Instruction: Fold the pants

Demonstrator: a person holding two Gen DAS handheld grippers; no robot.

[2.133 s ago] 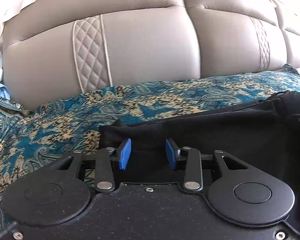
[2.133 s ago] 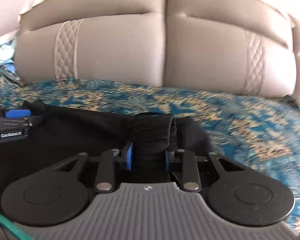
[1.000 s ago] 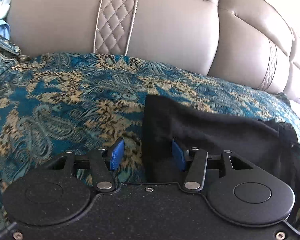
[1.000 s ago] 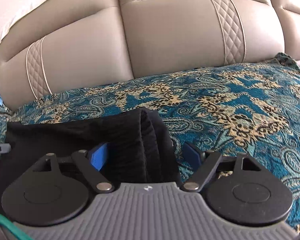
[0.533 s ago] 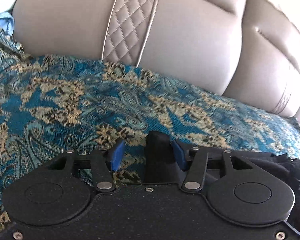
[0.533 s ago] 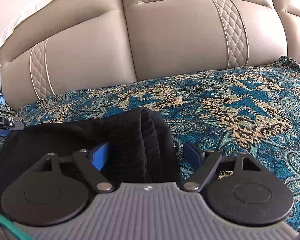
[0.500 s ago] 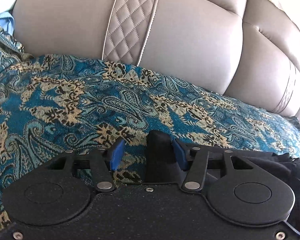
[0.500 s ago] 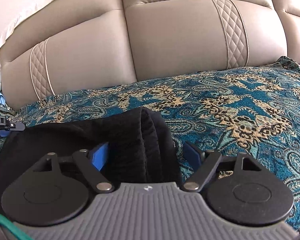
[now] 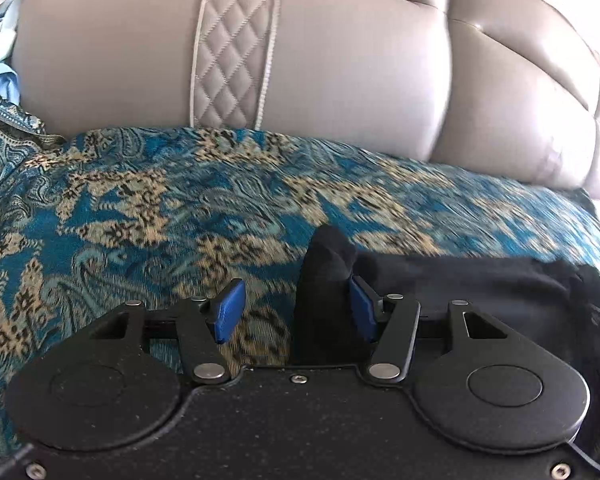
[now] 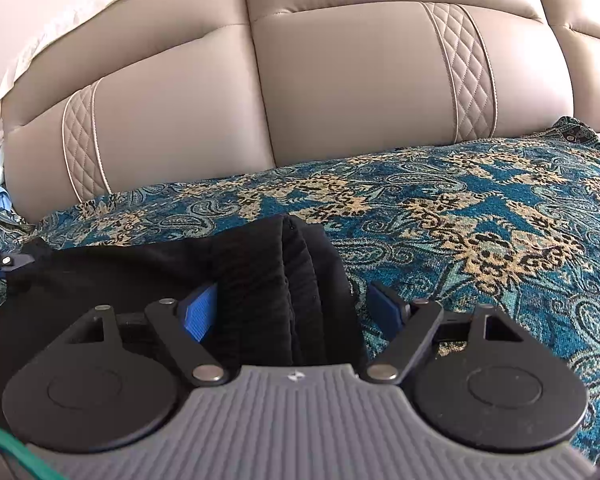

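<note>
Looking through the left wrist camera, I am seeing the left tongs [image 9: 296,310] standing about half open over the patterned blanket [image 9: 140,216] that covers the sofa seat. A corner of the black pants [image 9: 480,284] is poking up between the blue pads [image 9: 230,310]. It is lying against the right-hand pad while the other pad is standing clear of it, so I am judging nothing is clamped here. My worry is that this upright corner is catching on the pad, so if I am pulling away carelessly the fold is dragging open with me. The picture is smeared, so I cannot say how flat the rest of the cloth is lying.

Switching to the right wrist camera, I am finding the right tongs [image 10: 296,310] spread wide, with the thick stacked edge of the pants [image 10: 276,280] sitting between the pads and neither pad pressing on it. The stack is bulging high in that gap, and I am guessing it is springing back or sliding sideways if I am leaving it unpressed. The slick-looking blanket under it is not helping. The other tool's tip [image 10: 0,262] is showing at the far left edge of the garment.

As for containers, I am seeing none in either view, only the beige sofa back [image 10: 340,100] behind the blanket.
</note>
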